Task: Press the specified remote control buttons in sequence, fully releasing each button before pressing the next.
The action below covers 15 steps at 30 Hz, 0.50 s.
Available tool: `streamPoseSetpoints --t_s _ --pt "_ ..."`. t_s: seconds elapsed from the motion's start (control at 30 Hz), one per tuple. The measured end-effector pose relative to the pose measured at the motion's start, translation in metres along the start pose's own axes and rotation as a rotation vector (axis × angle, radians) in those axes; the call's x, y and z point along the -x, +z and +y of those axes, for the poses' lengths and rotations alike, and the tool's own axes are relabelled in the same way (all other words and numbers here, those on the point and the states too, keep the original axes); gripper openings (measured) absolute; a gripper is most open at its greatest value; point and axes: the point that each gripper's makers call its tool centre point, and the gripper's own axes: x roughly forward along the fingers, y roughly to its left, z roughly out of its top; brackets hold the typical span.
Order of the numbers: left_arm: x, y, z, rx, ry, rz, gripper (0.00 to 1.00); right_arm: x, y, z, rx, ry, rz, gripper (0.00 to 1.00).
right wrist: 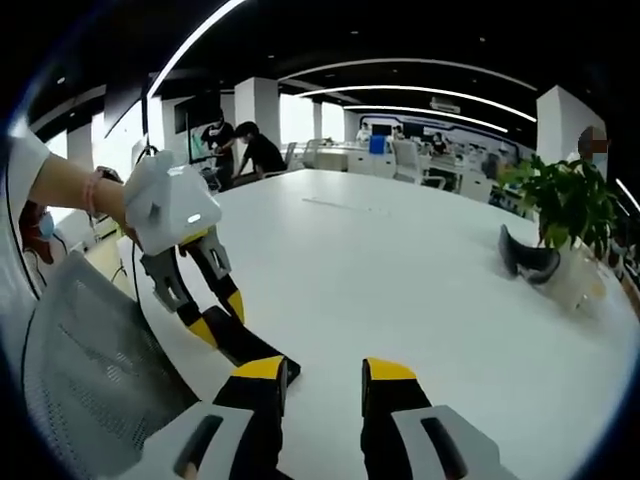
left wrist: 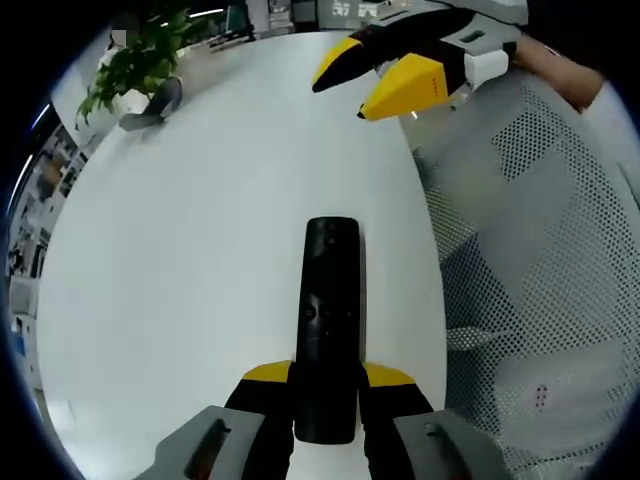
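The left tool [left wrist: 325, 385] grips the remote [left wrist: 329, 325] by its near end, over the white surface [left wrist: 200, 220]. The right tool [right wrist: 325, 385] hangs spread, empty. A hard press could tilt the remote in that end-hold.

Left gripper [left wrist: 325, 385] at bottom centre of the left gripper view, jaws clamped on something dark. Right gripper [right wrist: 325, 380] at bottom centre of the right gripper view, jaws parted, nothing between.
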Motion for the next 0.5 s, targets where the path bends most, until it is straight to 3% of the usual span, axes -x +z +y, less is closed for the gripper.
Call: streamPoseSetpoints --t_s 0.37,0.5 --pt "-0.001 0.000 -0.013 -0.003 0.001 -0.038 0.24 -0.002 -0.003 0.009 -0.038 0.069 0.006 0.26" --pt "-0.001 0.000 -0.015 -0.003 0.002 -0.065 0.24 -0.004 -0.005 0.021 -0.027 0.143 0.029 0.24"
